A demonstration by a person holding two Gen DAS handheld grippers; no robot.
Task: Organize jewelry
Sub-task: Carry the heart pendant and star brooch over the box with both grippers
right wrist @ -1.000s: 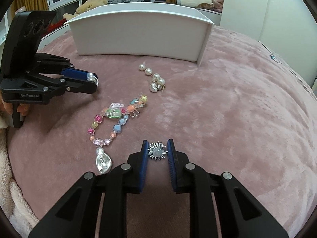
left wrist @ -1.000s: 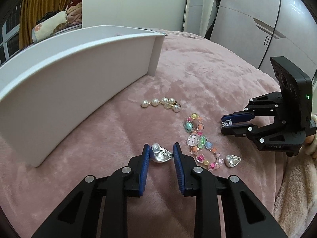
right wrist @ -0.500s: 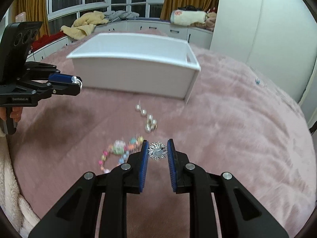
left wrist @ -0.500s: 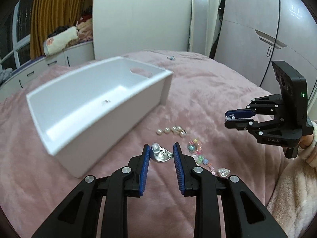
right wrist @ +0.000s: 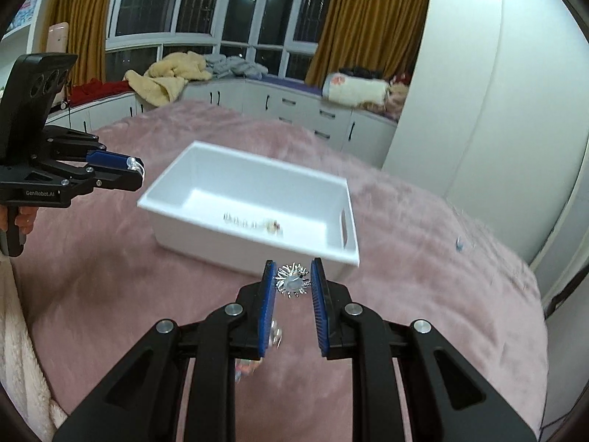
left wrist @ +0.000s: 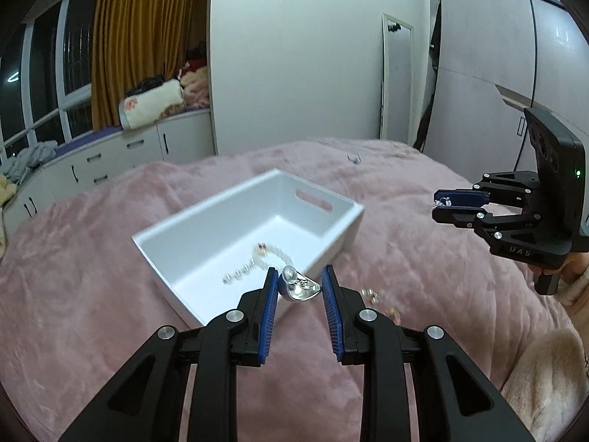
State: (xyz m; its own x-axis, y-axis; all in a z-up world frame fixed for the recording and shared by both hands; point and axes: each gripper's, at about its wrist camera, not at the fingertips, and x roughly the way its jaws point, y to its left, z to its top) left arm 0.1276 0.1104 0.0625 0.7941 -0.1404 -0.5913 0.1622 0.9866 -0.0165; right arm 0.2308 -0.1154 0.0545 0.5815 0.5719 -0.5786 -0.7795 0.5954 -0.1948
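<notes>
My left gripper (left wrist: 299, 289) is shut on a silver heart-shaped pendant (left wrist: 299, 287), held high above the pink bed near the front wall of the white box (left wrist: 331, 235). It also shows in the right wrist view (right wrist: 134, 173). My right gripper (right wrist: 293, 280) is shut on a spiky silver brooch (right wrist: 292, 280), raised in front of the box (right wrist: 342, 254). It also shows in the left wrist view (left wrist: 441, 206). A clear bead bracelet (left wrist: 254, 261) lies inside the box.
The pink plush blanket (left wrist: 92, 276) covers the bed. Loose beads (left wrist: 370, 294) lie on it right of the box, partly hidden behind my fingers. White cabinets (right wrist: 294, 110) and windows stand behind the bed. A wardrobe (left wrist: 478, 103) stands at the right.
Both grippers have risen well above the bed with their pieces still held. The box now shows from above, with its inside and the bracelet in view. The bead strings on the blanket have dropped behind the fingers.
</notes>
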